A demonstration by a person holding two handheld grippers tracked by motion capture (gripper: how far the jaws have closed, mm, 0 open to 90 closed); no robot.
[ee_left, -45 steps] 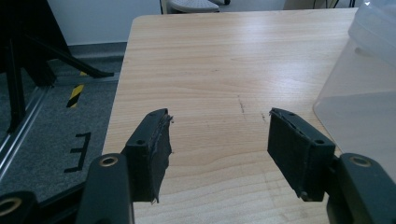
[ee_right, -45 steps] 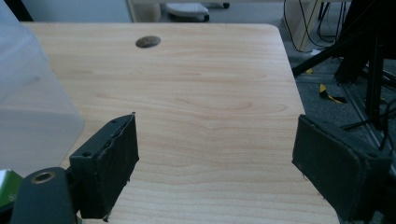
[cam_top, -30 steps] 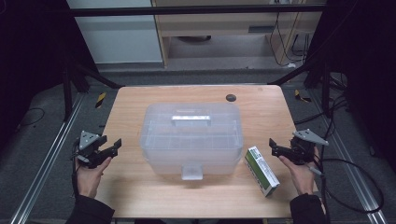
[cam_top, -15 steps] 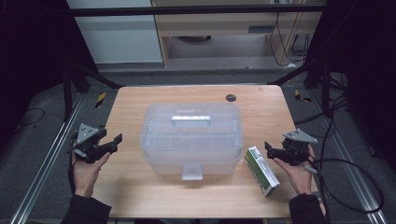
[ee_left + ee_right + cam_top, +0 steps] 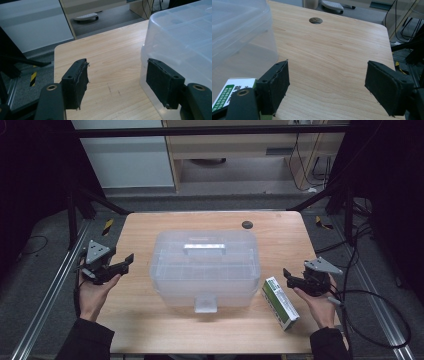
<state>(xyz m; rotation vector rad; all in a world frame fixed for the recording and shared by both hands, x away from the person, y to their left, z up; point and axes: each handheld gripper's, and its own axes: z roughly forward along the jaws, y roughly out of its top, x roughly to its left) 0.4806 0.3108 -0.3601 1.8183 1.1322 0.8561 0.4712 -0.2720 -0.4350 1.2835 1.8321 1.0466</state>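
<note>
Here, two hand-held grippers wait at either side of a clear storage box on a wooden counter.

A large translucent plastic storage box with a lid sits in the middle of the light wooden counter. The left gripper hovers off the box's left side, jaws spread wide and holding nothing; in the left gripper view the box wall lies just beside one jaw, not between the two. A small green and white cardboard carton lies flat near the box's right front corner. The right gripper hangs just beside the carton, jaws wide and empty; in the right gripper view the carton lies outside one jaw, with bare wood between them.
</note>
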